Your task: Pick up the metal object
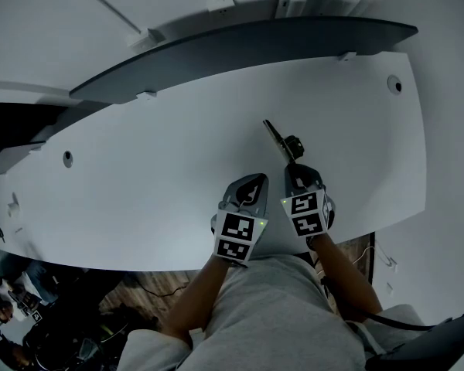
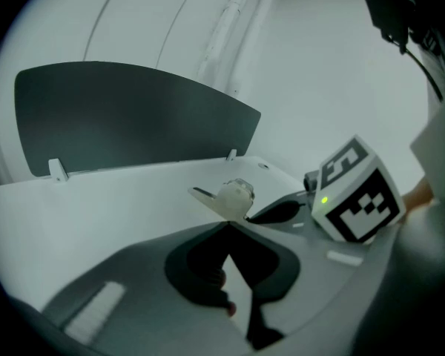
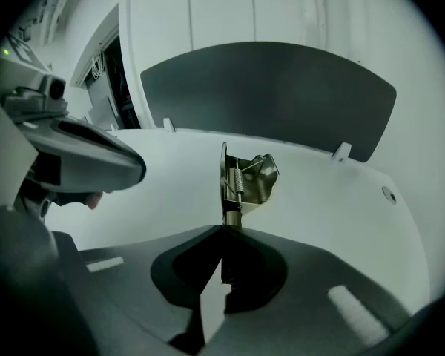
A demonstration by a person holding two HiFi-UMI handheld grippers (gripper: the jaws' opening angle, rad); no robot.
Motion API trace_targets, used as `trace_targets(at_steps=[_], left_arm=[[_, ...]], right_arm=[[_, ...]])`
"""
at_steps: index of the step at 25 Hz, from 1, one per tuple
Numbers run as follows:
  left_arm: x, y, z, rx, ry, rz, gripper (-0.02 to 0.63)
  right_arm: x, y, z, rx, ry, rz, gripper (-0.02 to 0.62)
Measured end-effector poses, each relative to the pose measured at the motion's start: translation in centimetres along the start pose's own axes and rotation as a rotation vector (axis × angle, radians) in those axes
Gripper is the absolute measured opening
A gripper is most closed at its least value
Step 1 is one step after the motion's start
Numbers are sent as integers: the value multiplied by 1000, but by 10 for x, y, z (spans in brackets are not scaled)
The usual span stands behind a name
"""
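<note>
Metal first: the metal object [image 3: 245,180], a small folded bracket with a coil spring [image 3: 236,181] down its side, is in the right gripper [image 3: 224,228], whose tongs are pressed together on its lower end, so the piece stands straight out past the tips. From above, that same metal object [image 1: 277,139] runs away from the right gripper [image 1: 292,163] toward eleven o'clock over the white table [image 1: 162,168], right of the middle. Whether it has cleared the surface I can't tell from here. Gripping one end looks deliberate to me: the spring and the folded flap stay free of the pads, and the long part is out where the person can watch it. The left gripper [image 1: 257,181] waits just beside at nine o'clock, tongs pressed together on nothing, tips [image 2: 227,227] aimed at the piece, close enough to steady it if it swings. Room is generous: bare tabletop at nine, twelve and three o'clock, and nothing overhead in view. The dark panel [image 1: 240,49] along the far edge at twelve is well apart, and the cable hole [image 1: 394,83] at two o'clock is too. The tight side is six o'clock, where the near edge sits right under both grippers, so up looks like the easy way out.
</note>
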State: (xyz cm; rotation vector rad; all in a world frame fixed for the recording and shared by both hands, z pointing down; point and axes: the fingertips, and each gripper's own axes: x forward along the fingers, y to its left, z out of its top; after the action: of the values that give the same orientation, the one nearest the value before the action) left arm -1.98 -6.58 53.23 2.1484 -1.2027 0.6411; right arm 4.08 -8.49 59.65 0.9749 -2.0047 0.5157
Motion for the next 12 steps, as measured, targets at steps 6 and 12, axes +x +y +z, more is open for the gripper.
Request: trace_targets(at_steps=[6, 12], left_arm=[[0, 7, 6, -9, -39, 14, 0], [-25, 16, 43, -1, -178, 41, 0]], right_arm=[[-45, 13, 57, -3, -218, 80, 2], [-103, 25, 102, -62, -450, 132, 2]])
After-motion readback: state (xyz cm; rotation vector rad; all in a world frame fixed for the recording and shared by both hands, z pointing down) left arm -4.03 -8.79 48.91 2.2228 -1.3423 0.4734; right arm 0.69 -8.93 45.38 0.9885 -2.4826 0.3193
